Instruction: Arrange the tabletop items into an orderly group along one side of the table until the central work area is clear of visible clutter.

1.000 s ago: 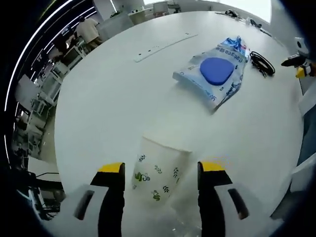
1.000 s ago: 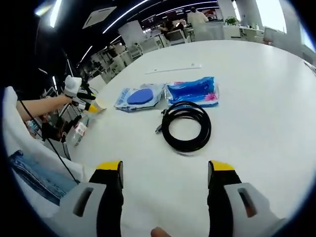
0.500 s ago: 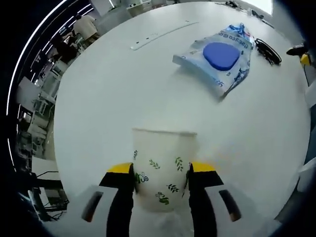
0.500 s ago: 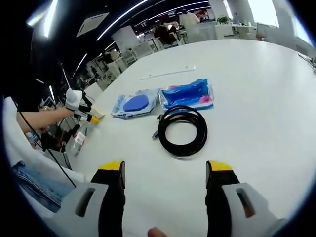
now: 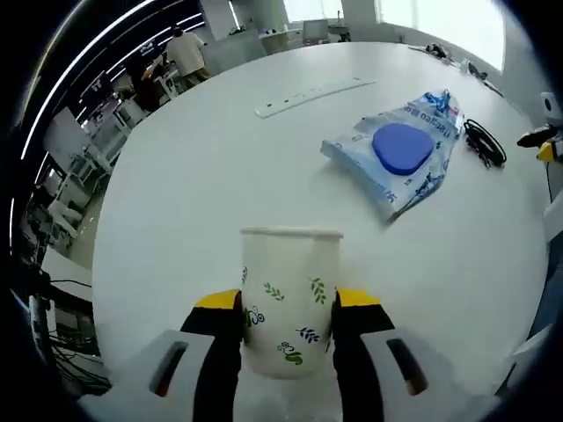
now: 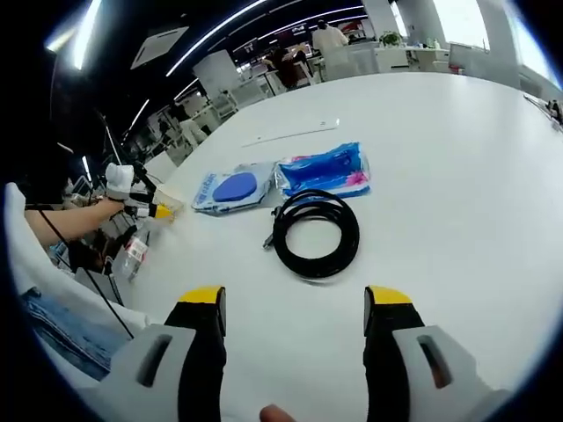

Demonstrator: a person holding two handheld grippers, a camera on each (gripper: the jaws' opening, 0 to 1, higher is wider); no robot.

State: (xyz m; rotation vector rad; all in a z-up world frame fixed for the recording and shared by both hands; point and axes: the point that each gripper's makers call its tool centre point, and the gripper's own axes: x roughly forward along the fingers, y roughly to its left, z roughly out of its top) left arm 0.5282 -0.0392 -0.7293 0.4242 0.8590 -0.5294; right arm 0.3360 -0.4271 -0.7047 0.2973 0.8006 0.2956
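Left gripper (image 5: pixel 287 308) clamps cup (image 5: pixel 289 294) (leaf print) upright near table (image 5: pixel 202 176) edge; bag (image 5: pixel 400 151) and cable (image 5: pixel 483 141) farther in.

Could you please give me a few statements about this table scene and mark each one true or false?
1. The left tool is shut on the paper cup. True.
2. The right tool grips the black cable. False: it is open, and the coiled cable lies on the table ahead of it.
3. The cup carries a leaf print. True.
4. The blue-disc packet lies inside the cable coil. False: it lies beside it.
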